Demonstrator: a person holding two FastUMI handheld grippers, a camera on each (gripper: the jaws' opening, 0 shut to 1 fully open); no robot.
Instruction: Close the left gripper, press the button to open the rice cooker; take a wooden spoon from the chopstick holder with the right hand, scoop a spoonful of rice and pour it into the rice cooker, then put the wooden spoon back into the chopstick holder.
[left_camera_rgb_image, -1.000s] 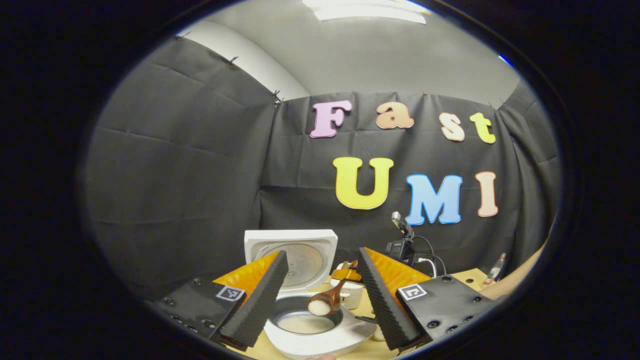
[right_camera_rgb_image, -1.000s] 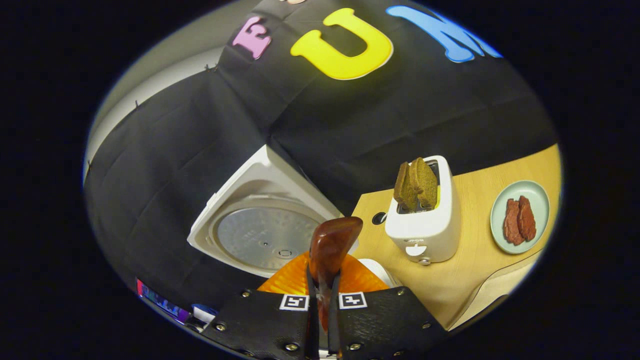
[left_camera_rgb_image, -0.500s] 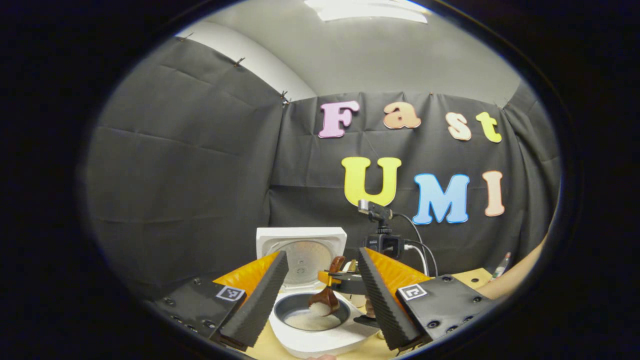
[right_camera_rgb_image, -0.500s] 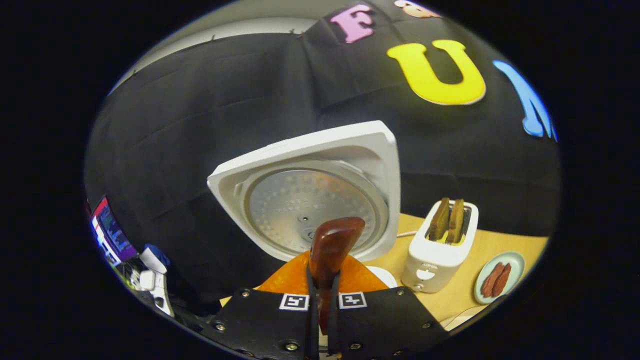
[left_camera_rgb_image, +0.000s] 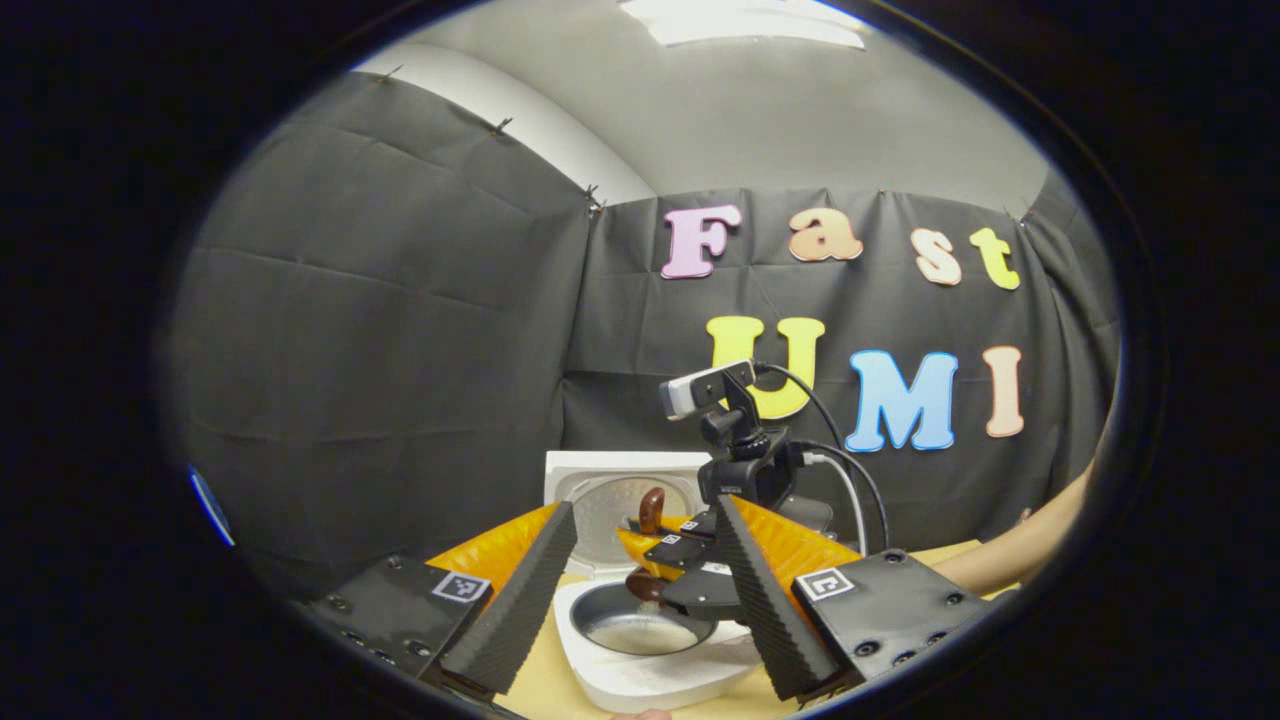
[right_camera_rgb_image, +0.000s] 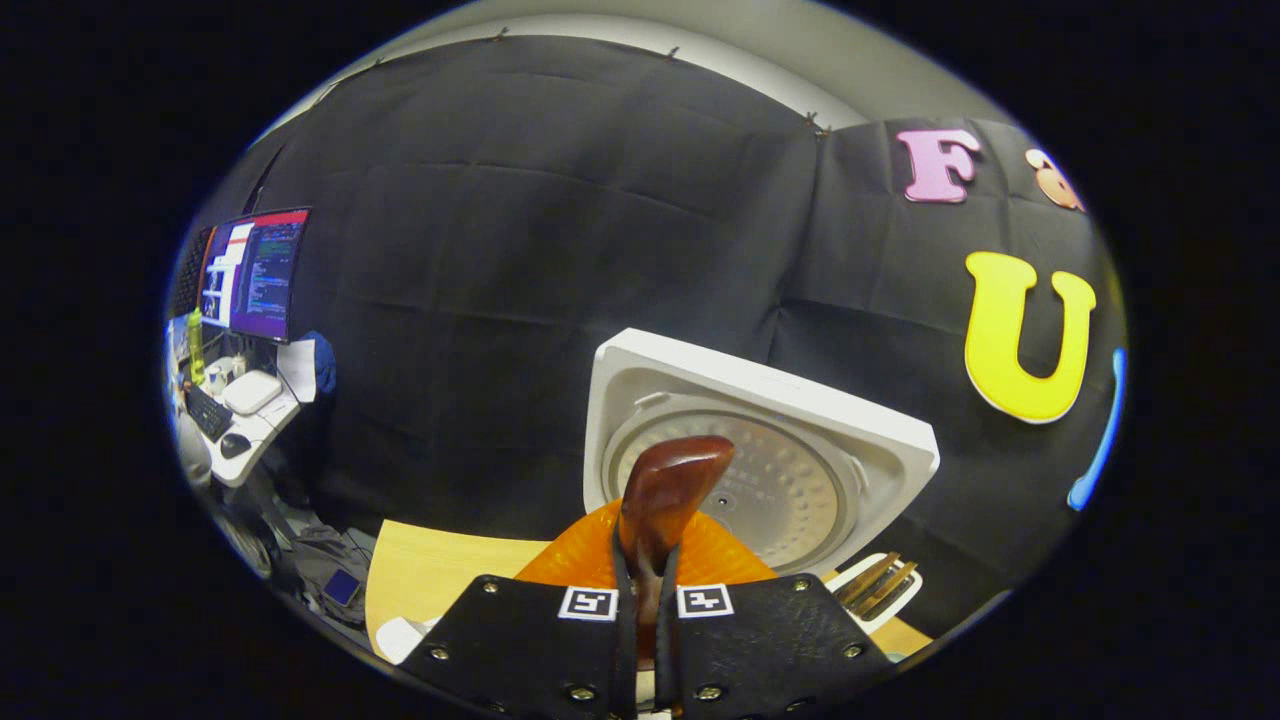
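wooden spoon (right_camera_rgb_image: 668, 490), glossy brown, clamped in right hand-held gripper (right_camera_rgb_image: 640, 620).

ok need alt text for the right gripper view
The right gripper is shut on a wooden spoon handle, in front of the rice cooker's raised lid. A desk with a monitor sits far left.

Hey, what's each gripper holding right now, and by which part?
The right gripper is shut on the wooden spoon, gripping its handle near the end. The left gripper is open and holds nothing.
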